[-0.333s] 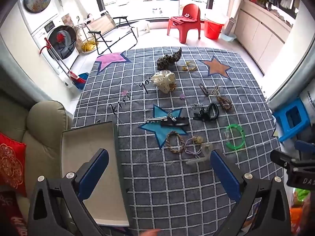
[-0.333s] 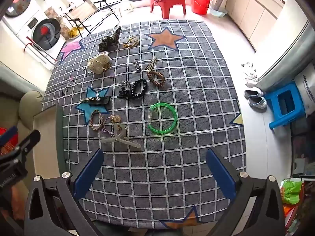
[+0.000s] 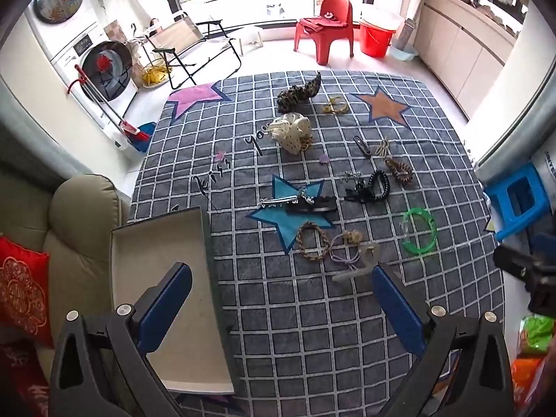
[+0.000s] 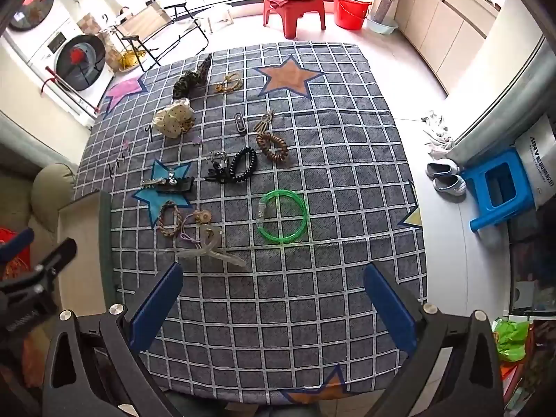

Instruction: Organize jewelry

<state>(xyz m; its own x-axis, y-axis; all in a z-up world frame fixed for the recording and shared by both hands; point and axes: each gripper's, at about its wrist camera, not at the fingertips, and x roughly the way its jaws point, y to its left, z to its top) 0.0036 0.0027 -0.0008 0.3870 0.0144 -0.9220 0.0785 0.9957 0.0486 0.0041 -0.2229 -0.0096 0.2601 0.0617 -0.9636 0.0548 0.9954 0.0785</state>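
Jewelry and hair pieces lie on a grey checked cloth (image 3: pixel 312 312): a green bangle (image 3: pixel 418 231) (image 4: pixel 283 215), a braided bracelet (image 3: pixel 312 239), a clear hair claw (image 4: pixel 208 246), a black coil tie (image 4: pixel 245 165), a brown coil tie (image 4: pixel 272 147), a black barrette (image 3: pixel 312 205), a cream scrunchie (image 3: pixel 292 132). An open beige box (image 3: pixel 160 278) (image 4: pixel 80 253) sits at the cloth's left edge. My left gripper (image 3: pixel 281 295) is open and empty, above the box and near cloth. My right gripper (image 4: pixel 272 293) is open and empty, above the cloth's near part.
A beige sofa (image 3: pixel 69 215) with a red cushion (image 3: pixel 21 292) stands at the left. A blue stool (image 4: pixel 500 187) and shoes (image 4: pixel 444 175) are on the floor to the right. A red chair (image 3: pixel 326 27) and bucket (image 3: pixel 377 36) stand beyond the table.
Both grippers have shifted very slightly; the scene sits almost the same in each view. Nothing on the cloth has moved.
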